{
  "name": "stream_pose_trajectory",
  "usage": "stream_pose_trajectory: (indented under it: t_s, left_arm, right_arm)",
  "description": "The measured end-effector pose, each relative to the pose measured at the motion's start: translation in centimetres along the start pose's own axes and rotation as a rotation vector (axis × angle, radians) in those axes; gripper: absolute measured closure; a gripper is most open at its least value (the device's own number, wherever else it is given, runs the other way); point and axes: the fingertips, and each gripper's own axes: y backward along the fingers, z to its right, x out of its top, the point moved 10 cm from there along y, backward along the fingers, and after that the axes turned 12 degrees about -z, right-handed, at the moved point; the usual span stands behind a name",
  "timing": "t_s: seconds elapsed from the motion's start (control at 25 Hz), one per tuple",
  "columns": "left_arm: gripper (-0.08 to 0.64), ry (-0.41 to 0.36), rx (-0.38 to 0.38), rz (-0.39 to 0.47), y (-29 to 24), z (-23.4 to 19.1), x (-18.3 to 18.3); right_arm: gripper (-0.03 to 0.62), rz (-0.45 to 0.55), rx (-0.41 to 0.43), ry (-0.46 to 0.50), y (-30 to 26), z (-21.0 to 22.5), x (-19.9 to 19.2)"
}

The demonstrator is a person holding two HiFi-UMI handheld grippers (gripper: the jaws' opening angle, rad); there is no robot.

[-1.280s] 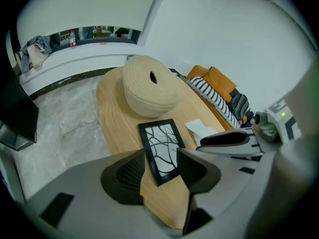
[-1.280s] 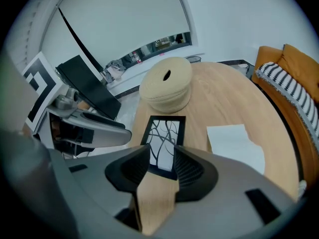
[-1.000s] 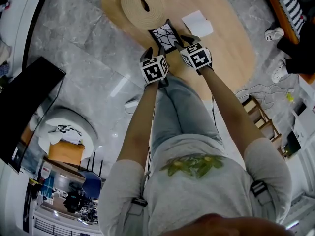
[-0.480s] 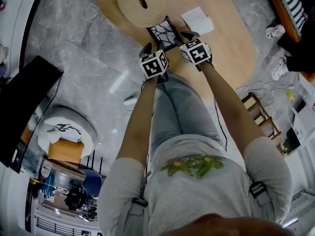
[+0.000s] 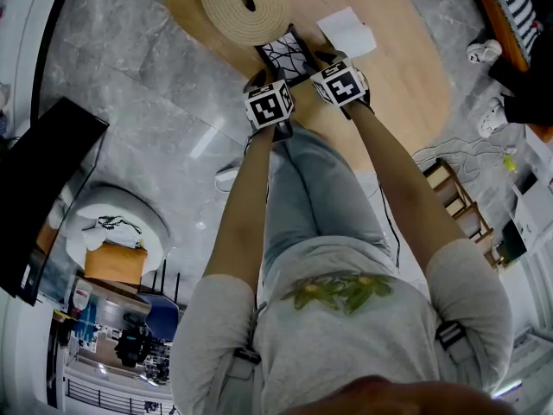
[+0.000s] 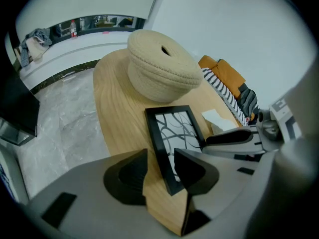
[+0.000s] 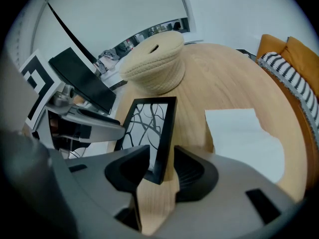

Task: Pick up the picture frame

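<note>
The picture frame [image 5: 286,52], black with a white branch print, lies flat on the oval wooden table [image 5: 406,85]. My left gripper [image 5: 266,79] is at its near left corner and my right gripper [image 5: 326,62] at its near right corner. In the left gripper view the frame's [image 6: 175,131] left rail runs between the jaws of the left gripper [image 6: 162,159]. Those jaws have just been closing, and bare wood still shows beside the rail. In the right gripper view the frame's [image 7: 149,123] right rail stands between the open jaws of the right gripper [image 7: 162,164], with a gap on its right.
A round woven basket [image 5: 244,4] sits just beyond the frame, and a white sheet of paper [image 5: 348,31] lies to its right. An orange sofa with a striped cushion [image 7: 289,63] stands past the table. The table's near edge is close under both grippers.
Both grippers have sunk toward the frame. They now reach over its near corners instead of hanging short of it.
</note>
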Motion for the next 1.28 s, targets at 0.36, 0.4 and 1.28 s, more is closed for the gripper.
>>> stream_pose_trajectory:
  t_s: [0.36, 0.4, 1.28]
  left_arm:
    - [0.401, 0.005, 0.008, -0.044, -0.9, 0.0, -0.2]
    - [0.402, 0.003, 0.012, -0.045, -1.0, 0.0, -0.3]
    - [0.454, -0.02, 0.026, -0.05, -0.9, 0.5, -0.1]
  right_arm:
    - [0.476, -0.033, -0.02, 0.015, -0.7, -0.1, 0.0]
    - [0.481, -0.032, -0.02, 0.017, -0.7, -0.1, -0.1]
    - [0.495, 0.01, -0.054, -0.005, -1.0, -1.0, -0.2]
